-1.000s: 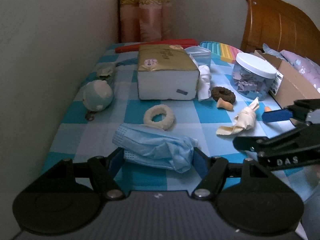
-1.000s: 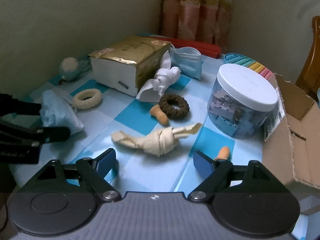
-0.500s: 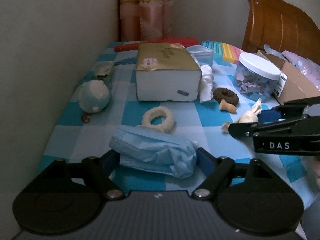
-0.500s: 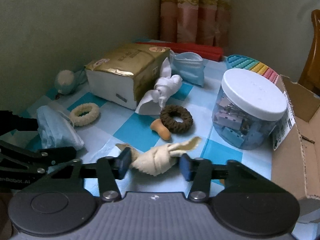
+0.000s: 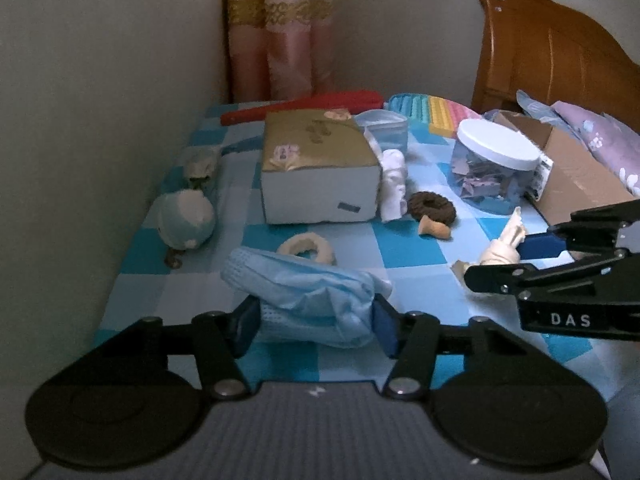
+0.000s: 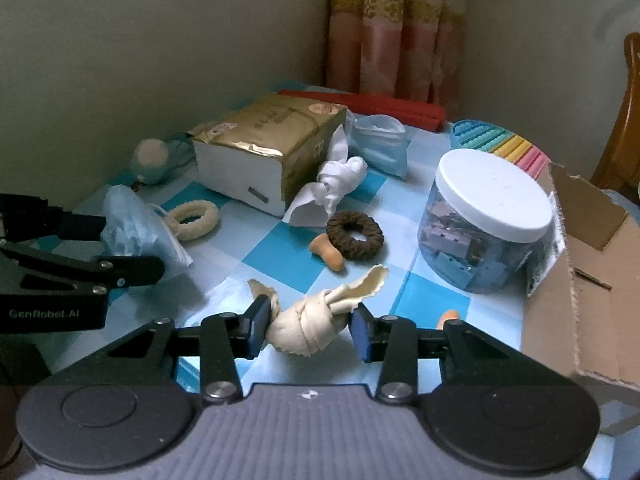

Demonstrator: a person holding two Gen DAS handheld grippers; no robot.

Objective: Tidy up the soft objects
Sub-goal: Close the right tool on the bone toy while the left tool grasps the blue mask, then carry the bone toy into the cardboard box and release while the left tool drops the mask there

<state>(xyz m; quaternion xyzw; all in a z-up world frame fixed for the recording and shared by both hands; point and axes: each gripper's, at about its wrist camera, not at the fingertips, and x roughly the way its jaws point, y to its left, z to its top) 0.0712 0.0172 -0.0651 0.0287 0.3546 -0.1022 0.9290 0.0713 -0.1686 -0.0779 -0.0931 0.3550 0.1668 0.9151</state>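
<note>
"DAS" is read in white on the side of the right gripper [image 5: 516, 258] in the left wrist view, and "GenRobot.AI" is read faintly on the side of the left gripper [image 6: 120, 248] in the right wrist view; a small barcode label is seen on the clear jar [image 6: 490, 220] with the white lid, its print too small to be read, and the marks on the gold-topped tissue box [image 5: 320, 168] are blurred. The crumpled blue face mask [image 5: 312, 300] is pinched between the blue pads of the left gripper [image 5: 314, 324], its jaws pressed in against both sides of the fabric, at the near edge of the blue checked counter [image 5: 404, 244]. The knotted cream cloth [image 6: 310, 320] is held in the right gripper [image 6: 308, 330], jaws closed onto the knot. Compared with a second ago, when the right jaws were spread wide around the cloth lying on the counter, they have been brought in and the cloth is now gripped; the left jaws have been narrowed onto the mask and the mask is seen raised slightly. The cream ring [image 5: 308, 246], brown ring [image 6: 355, 234], white knotted cloth [image 6: 336, 184] and round plush toy [image 5: 186, 218] are left where they lay.
</note>
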